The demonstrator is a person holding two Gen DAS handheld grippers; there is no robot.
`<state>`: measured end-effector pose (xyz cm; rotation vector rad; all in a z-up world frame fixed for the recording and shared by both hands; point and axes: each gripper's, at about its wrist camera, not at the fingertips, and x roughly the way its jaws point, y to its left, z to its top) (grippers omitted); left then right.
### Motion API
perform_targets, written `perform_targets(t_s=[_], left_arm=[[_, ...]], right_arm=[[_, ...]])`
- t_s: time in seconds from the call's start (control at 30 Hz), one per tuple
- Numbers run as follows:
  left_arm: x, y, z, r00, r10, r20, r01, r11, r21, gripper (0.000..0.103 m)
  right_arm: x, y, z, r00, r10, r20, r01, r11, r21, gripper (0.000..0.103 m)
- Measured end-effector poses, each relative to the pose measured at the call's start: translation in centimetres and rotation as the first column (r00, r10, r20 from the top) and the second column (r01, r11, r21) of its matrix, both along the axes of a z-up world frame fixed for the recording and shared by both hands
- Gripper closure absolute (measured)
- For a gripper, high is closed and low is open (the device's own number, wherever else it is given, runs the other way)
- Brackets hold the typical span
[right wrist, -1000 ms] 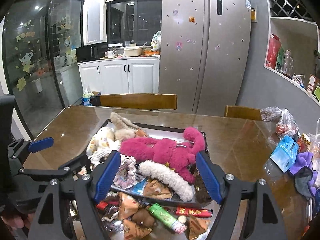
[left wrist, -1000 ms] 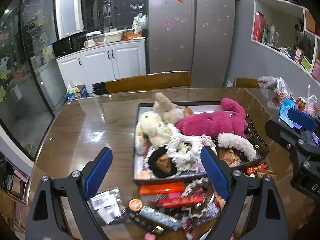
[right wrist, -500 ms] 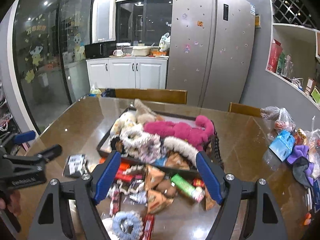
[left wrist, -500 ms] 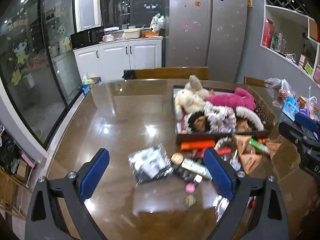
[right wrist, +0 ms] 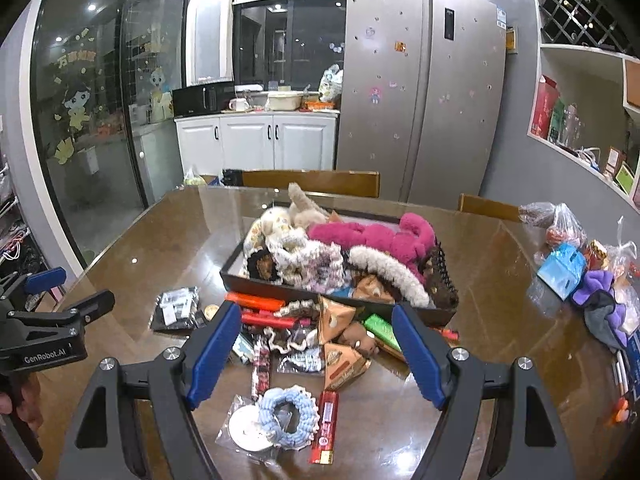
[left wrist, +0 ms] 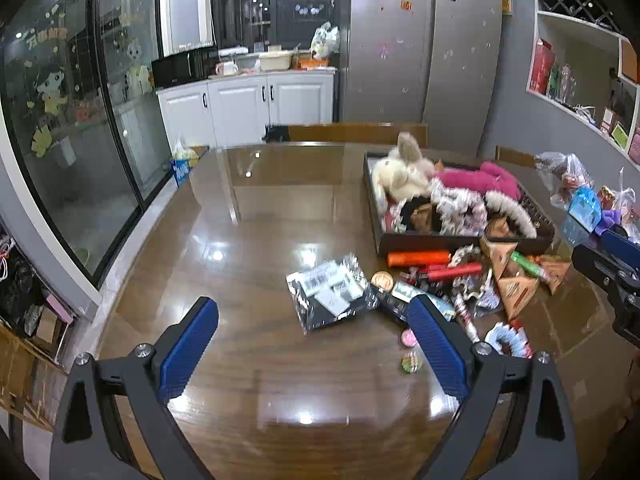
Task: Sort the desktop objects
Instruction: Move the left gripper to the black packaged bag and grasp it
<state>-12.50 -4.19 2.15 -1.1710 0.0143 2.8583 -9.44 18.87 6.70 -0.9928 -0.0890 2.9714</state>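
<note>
A dark tray [right wrist: 280, 287] heaped with plush toys, among them a pink one [right wrist: 372, 236], stands mid-table; in the left wrist view the tray [left wrist: 404, 242] is at the right. In front of it lies a pile of small items: an orange tube [left wrist: 418, 258], a black barcode packet [left wrist: 328, 296], brown triangular packets [right wrist: 340, 364], a green tube [right wrist: 382, 330], a blue scrunchie [right wrist: 286, 408]. My left gripper [left wrist: 311, 308] hangs open over the table, near the black packet, holding nothing. My right gripper [right wrist: 316, 314] is open above the pile, also holding nothing.
Plastic bags [right wrist: 560, 232], a blue pouch [right wrist: 562, 268] and a purple cloth [right wrist: 600, 292] crowd the table's right side. Wooden chairs [right wrist: 312, 180] stand behind the table. Bare glossy tabletop [left wrist: 240, 240] spreads to the left of the tray. A hand [right wrist: 16, 400] holds the left gripper.
Both grippers have pulled back from the tray, so it looks smaller and the loose pile is in view. The left one also shifted left. Its jaws widened a little.
</note>
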Motion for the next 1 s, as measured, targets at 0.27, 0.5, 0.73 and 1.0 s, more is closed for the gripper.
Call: perform_targets(t_s=[0.27,0.5,0.73,1.0], left_arm=[[-1.9,0.3,-4.5,0.995,-0.029,0.092,0.023,0.998,0.060,0.006],[-4.2,1.6,-6.7,0.990,-0.050,0.133,0.044,0.998,0.048,0.006],[-6.4,2.4,-8.3,0.986,-0.053,0.157,0.048,0.998,0.034,0.006],[-8.2,3.0,-9.9,0.982,-0.044,0.182,0.044,0.999,0.000,0.006]], right_arm=[[-1.0,0.8,-3.8,0.995,-0.035,0.088,0.036,0.999,-0.008,0.023],[-2.3,1.5,-5.8,0.990,-0.053,0.129,0.053,0.999,0.003,0.023],[-3.7,1.9,-7.4,0.985,-0.057,0.163,0.056,0.998,0.016,0.023],[-4.9,2.5,-9.7,0.975,-0.073,0.210,0.069,0.997,0.023,0.023]])
